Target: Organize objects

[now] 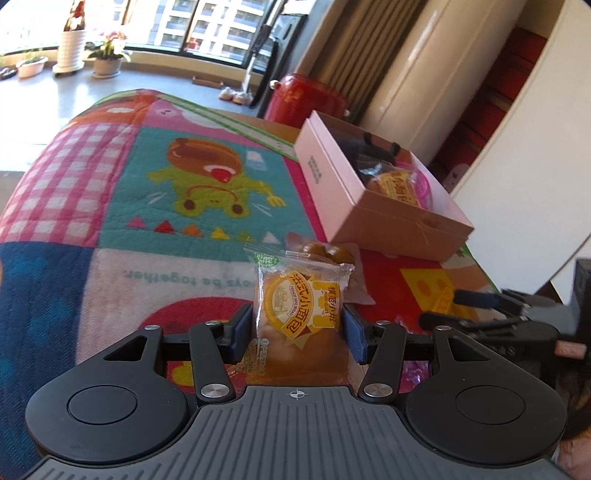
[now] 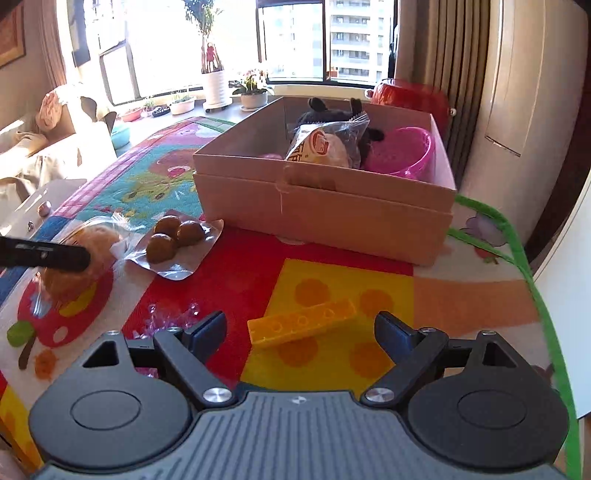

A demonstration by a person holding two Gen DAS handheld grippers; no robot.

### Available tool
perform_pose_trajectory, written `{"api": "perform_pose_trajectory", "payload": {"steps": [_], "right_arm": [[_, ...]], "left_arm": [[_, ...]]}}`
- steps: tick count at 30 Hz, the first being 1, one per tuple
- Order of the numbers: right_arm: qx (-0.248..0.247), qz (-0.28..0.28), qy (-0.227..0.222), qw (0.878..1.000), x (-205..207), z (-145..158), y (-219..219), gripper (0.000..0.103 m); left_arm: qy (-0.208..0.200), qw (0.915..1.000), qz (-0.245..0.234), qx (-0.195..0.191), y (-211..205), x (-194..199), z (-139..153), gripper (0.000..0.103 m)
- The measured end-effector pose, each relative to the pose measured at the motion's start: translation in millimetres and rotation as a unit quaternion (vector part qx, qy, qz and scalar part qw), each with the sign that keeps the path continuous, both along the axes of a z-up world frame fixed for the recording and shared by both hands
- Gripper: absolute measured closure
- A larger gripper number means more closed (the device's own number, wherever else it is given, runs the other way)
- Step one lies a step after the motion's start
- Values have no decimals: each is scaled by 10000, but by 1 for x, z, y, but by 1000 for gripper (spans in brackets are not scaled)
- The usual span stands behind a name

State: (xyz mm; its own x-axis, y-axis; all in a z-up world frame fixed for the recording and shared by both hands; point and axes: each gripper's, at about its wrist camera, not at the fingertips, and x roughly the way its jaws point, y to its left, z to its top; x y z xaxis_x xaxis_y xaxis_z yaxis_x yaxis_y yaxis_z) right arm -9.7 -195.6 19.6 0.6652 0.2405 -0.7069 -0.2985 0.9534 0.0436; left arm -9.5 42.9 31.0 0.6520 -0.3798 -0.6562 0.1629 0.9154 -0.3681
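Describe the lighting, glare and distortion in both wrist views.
Left wrist view: strong daylight blows out the window; fisheye bends the mat edges; the bread packet is sharp. Right wrist view: the window glares white, the cardboard box is evenly lit, corners darken.

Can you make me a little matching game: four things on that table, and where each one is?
Things:
1. bread pack
2. yellow brick
3. pink bowl
4. brown balls pouch

Places:
A. inside the box
B. gripped between the left fingers
C. on the mat beside the box
D. on the mat before the open right fingers

Pairs: 1-B, 2-D, 3-A, 4-C
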Motion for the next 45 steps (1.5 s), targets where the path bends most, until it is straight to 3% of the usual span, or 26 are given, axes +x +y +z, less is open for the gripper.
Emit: {"api": "perform_pose_trajectory", "payload": {"steps": [1,3,8,16,23,27,30,35,40,45], "right_arm": [[-29,20,18,10000,1,-1,1,21],[-118,58,-4,9999,0,1,3,39],[-4,21,-217,9998,-14,15,2,39],[180,36,-726,9972,-32,42,1,39],[380,-98,-666,9970,-32,40,-8,39],[482,-194,-550,9971,-27,33,-15,39],[577,-291,-476,9968,-24,27,-22,39],[689,-439,-297,9962,-16,16,-29,39],[707,-488,-289,9959,-16,13,-30,39],[681,-534,-324,9957,-17,13,-30,39]], "left_arm": [[-5,10000,-45,33,-2,-1,1,47],[-29,9999,-125,111,-5,-2,3,47],[-173,9996,-201,-2,-11,7,19,47],[-1063,9942,-159,-61,-47,75,77,47],[-457,9947,-29,-915,-76,175,60,47],[-253,9986,374,-276,-95,214,40,44],[-411,9983,348,-223,-107,215,37,45],[-393,9979,-447,-253,-125,210,33,43],[-1162,9930,-58,-215,-109,190,56,44],[-1360,9887,183,-598,-91,168,66,44]]}}
